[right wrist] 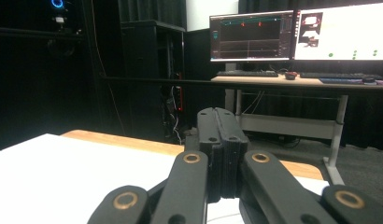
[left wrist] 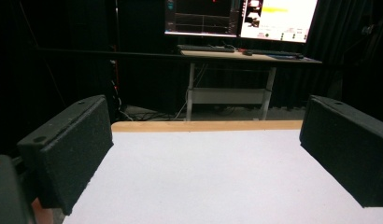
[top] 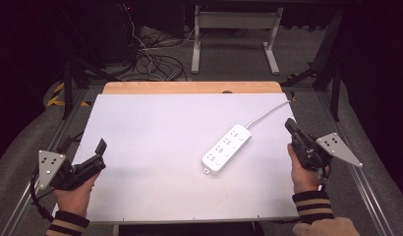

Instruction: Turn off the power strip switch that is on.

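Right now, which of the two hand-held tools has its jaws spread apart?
The left tool, at the table's near left edge: its jaws stand wide apart with nothing between them. The right tool, beside the white power strip, has its jaws pressed together.

Resting on the table [top: 155, 142], right of its middle: a power strip [top: 226, 149], lying aslant from near-left to far-right. Running from the strip's far end toward the table's far right corner: its cord [top: 268, 112]. At the near left corner, held just over the left edge: the left gripper [top: 97, 150]. At the right edge, about midway along it and just right of the strip: the right gripper [top: 291, 127]. Well apart, the two grippers, with the strip between them, nearer the right one. Behind the table's far edge, on the floor: a tangle of cables [top: 155, 61] to the left, a desk frame [top: 235, 34] to the right.
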### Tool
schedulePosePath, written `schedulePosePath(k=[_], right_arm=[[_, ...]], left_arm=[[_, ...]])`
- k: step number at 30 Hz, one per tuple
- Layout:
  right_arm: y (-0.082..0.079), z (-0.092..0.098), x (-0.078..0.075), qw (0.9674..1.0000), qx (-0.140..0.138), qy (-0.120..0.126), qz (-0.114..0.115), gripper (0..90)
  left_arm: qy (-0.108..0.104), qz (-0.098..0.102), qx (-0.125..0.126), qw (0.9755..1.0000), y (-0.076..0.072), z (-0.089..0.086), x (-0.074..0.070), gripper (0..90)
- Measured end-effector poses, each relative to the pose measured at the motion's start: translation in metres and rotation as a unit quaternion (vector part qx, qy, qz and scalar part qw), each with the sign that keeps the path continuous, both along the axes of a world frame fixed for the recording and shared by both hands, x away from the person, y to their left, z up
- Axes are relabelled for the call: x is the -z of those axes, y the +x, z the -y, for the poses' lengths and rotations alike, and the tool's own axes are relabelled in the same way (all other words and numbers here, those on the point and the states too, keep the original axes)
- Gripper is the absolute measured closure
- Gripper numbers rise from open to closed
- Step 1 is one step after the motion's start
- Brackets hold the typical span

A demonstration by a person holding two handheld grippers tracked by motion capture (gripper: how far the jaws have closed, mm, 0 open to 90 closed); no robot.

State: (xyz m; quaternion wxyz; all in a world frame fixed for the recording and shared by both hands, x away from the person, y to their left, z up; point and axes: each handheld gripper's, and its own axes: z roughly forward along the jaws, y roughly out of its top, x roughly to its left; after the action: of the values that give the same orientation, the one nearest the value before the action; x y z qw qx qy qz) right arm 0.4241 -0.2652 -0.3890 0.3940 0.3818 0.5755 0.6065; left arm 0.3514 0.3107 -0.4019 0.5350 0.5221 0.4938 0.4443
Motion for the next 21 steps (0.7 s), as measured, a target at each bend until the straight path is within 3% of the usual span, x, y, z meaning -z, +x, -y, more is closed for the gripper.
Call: schedulePosePath(k=[6,8,9,10,11,14,17,21], right_arm=[[0.001,-0.005,0.002,1.0000,-0.002,-0.010,0.000,90.0],[0.001,-0.005,0.002,0.9999,-0.004,-0.016,0.002,84.7],[0.004,-0.007,0.004,0.9996,0.008,-0.025,0.003,52.2],[0.004,-0.007,0.004,0.9996,0.008,-0.025,0.003,52.2],[0.009,-0.008,0.007,0.9994,0.017,-0.029,-0.006,31.4],[0.014,-0.011,0.011,0.9977,0.056,-0.037,-0.011,7.5],[0.014,-0.011,0.011,0.9968,0.071,-0.037,-0.005,4.9],[0.014,-0.014,0.011,0.9966,0.066,-0.050,0.003,3.0]], left_arm=[[0.002,0.001,0.001,1.0000,0.000,0.001,0.000,3.1],[0.003,0.000,0.002,1.0000,0.000,0.001,0.000,3.1],[0.003,0.000,0.003,1.0000,0.000,0.001,0.000,3.1],[0.001,0.001,0.003,1.0000,0.000,0.001,0.000,3.1],[0.001,0.002,0.003,1.0000,0.000,0.001,0.000,3.0],[-0.002,0.002,0.002,1.0000,0.000,0.001,0.000,2.9],[0.000,0.002,0.003,1.0000,-0.001,0.001,0.000,2.9],[0.000,0.002,0.003,1.0000,-0.001,0.000,0.000,2.9]])
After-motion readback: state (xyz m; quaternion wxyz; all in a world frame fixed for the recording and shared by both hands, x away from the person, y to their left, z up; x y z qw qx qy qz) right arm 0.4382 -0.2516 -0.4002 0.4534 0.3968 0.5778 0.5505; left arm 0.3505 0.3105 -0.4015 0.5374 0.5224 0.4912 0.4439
